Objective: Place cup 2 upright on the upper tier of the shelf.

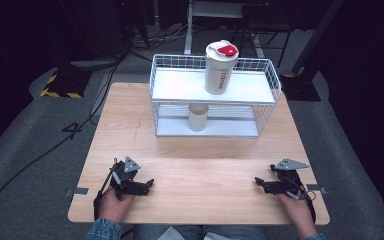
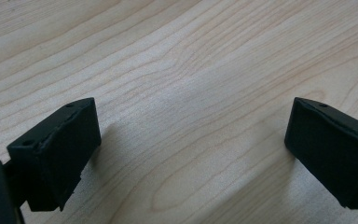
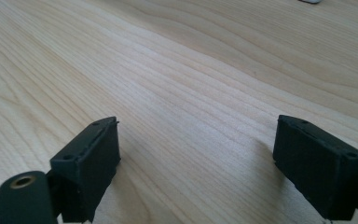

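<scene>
My left gripper (image 1: 149, 184) rests low on the wooden table (image 1: 205, 155) near its front left, held by a hand, and points right. Its own view has the jaws of the left gripper (image 2: 191, 140) wide apart over bare wood, so it is open. My right gripper (image 1: 259, 183) lies at the front right and points left. In its own view the right gripper (image 3: 196, 154) also stands open with nothing between its jaws. A white shaker bottle with a red lid (image 1: 221, 67) stands on the top shelf of a white wire rack (image 1: 267, 100). A cream cup (image 1: 198, 117) sits on the lower shelf.
The rack stands at the far middle of the table. Bare wood lies between the two grippers and the rack. Cables (image 1: 40, 155) and dark stands lie on the grey floor around the table.
</scene>
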`<state>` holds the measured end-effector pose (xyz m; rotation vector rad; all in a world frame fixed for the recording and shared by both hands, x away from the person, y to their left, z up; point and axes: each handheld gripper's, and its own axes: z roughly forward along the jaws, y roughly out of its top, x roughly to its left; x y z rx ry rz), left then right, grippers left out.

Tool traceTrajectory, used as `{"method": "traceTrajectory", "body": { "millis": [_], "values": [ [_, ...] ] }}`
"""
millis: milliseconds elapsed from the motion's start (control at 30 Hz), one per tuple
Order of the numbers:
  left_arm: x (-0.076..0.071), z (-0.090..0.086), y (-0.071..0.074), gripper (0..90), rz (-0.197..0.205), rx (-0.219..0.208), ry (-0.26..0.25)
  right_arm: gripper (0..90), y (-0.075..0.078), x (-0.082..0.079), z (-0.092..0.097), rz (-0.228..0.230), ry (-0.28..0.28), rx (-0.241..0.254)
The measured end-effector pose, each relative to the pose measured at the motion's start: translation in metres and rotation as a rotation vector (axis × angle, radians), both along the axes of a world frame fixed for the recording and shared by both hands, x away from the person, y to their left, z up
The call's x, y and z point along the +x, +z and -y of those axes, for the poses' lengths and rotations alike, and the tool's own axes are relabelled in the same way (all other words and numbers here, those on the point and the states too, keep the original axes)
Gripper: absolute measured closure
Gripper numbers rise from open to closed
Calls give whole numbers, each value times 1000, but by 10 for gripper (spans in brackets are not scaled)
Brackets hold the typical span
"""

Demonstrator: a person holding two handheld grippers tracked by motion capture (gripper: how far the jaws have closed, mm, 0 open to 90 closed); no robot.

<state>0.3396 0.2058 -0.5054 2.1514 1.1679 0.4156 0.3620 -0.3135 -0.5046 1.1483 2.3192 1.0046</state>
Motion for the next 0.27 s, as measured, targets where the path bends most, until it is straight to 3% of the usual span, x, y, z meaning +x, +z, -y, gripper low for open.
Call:
{"method": "traceTrajectory", "body": {
  "millis": [267],
  "values": [
    [1, -3, 0, 40, -2, -2, -11, 85, -1, 0, -3, -9, -55, -7]
  ]
}}
